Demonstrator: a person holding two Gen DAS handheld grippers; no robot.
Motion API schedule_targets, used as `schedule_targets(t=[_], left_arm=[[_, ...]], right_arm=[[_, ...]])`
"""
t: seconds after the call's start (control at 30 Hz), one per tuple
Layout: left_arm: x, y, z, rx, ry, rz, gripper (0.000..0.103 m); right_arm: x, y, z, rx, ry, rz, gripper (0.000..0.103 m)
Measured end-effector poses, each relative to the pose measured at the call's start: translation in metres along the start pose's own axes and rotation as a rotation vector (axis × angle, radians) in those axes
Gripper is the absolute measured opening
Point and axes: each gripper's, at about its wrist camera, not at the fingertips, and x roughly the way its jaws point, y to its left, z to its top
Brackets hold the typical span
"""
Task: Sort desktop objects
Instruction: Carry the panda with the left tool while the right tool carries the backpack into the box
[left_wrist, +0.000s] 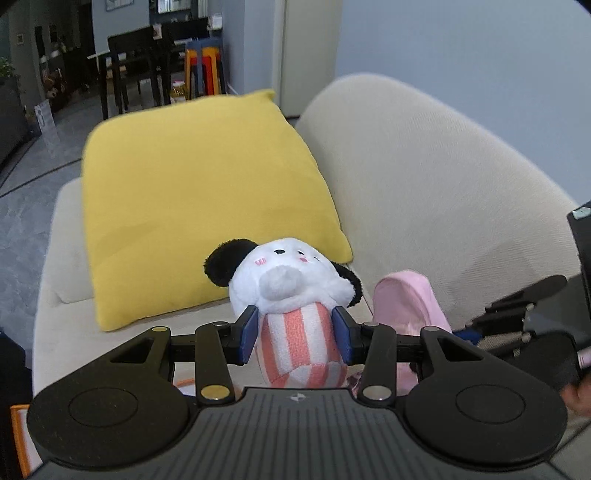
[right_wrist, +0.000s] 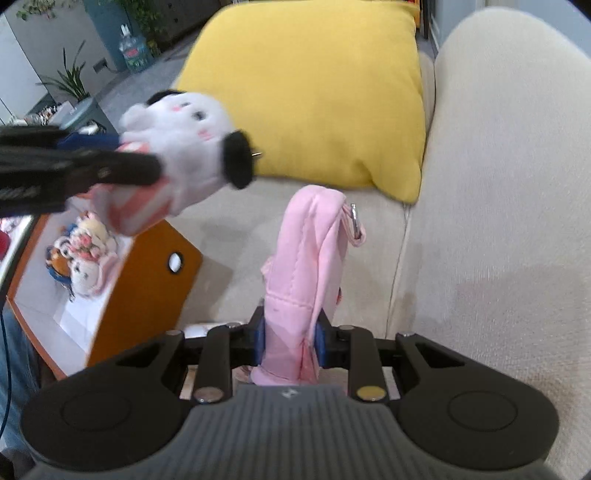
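Note:
My left gripper is shut on a white plush dog with black ears and a pink-striped body, held upright above the sofa seat. The same dog shows in the right wrist view at upper left, blurred. My right gripper is shut on a pink fabric pouch with a metal clip, held upright over the seat. The pouch shows just right of the dog in the left wrist view.
A yellow cushion leans on the beige sofa behind both grippers. An orange box with several small plush toys stands on the seat at left. A dining table and stools stand far back.

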Motion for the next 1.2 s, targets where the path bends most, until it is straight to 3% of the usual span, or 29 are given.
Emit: schedule_targets(t=[0.27,0.4,0.53,0.77,1.0,1.2], left_arm=[[-0.046,0.03,-0.027,-0.017,-0.066,0.05,0.05],[-0.085,0.054,-0.054,-0.03,-0.084,0.089,0.05],[-0.09,0.077,-0.077,-0.054,-0.084,0.099,0.05],[-0.067,0.101,-0.123,-0.002,-0.039,0.14,0.05],[-0.026,0.106,-0.151,0.057,0.029,0.138,0.05],[-0.004,0.091,-0.16,0.186,0.02,0.19,0.05]], right_arm=[[-0.039,0.038,-0.005,0.042,-0.104,0.084,0.027],[-0.055,0.077,0.001,0.027,-0.144,0.158,0.027],[-0.054,0.125,0.013,-0.031,-0.147,0.238,0.027],[0.015,0.189,0.021,-0.084,0.0,0.24,0.027],[0.077,0.205,0.026,-0.047,0.148,0.178,0.027],[0.108,0.206,0.031,-0.053,0.169,0.117,0.027]])
